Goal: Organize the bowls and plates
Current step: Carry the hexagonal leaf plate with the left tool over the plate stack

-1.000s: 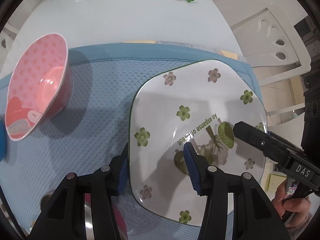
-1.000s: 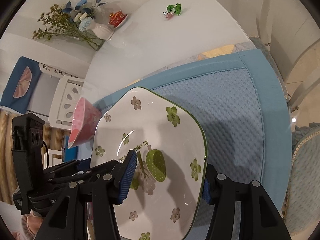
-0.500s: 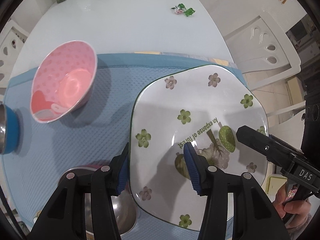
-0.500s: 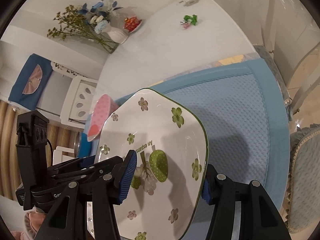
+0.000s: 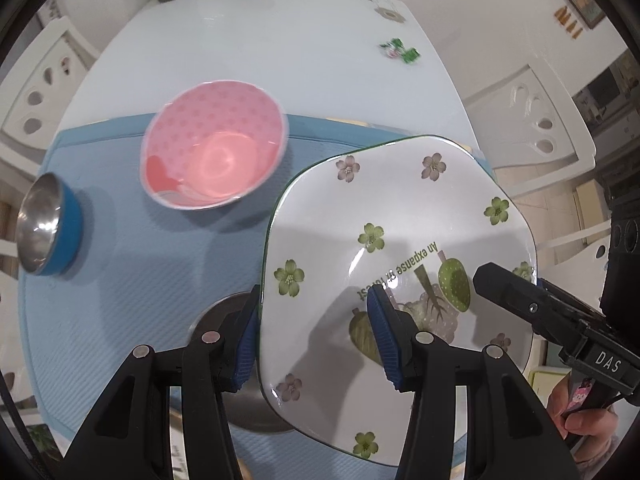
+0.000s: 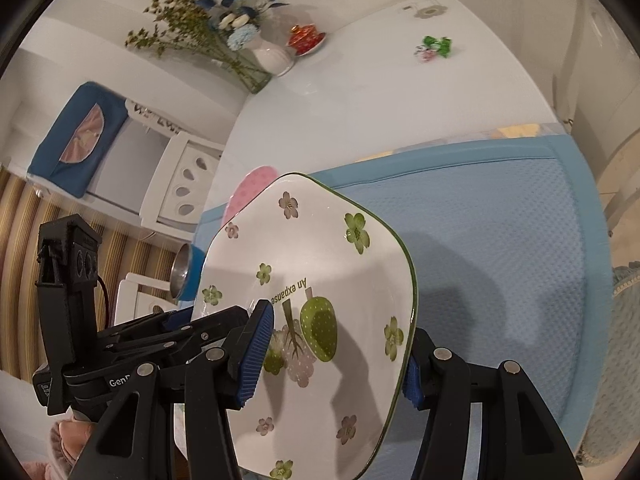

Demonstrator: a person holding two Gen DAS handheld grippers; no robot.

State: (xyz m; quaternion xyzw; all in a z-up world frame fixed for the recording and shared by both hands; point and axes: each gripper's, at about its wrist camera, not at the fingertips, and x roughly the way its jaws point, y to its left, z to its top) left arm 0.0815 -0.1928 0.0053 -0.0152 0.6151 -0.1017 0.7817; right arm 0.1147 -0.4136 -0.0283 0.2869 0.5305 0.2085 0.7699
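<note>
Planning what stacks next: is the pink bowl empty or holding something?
Empty: the pink bowl shows only its bare glossy inside, resting on the blue mat.

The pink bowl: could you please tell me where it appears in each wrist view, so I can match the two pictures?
Left wrist view: the pink bowl sits upper left of centre on the blue mat, fully visible.
Right wrist view: only a sliver of the pink bowl shows left of centre, behind the plate's upper edge.
Shared landmark: the flowered square plate, with the bowl just beyond its far left edge.
</note>
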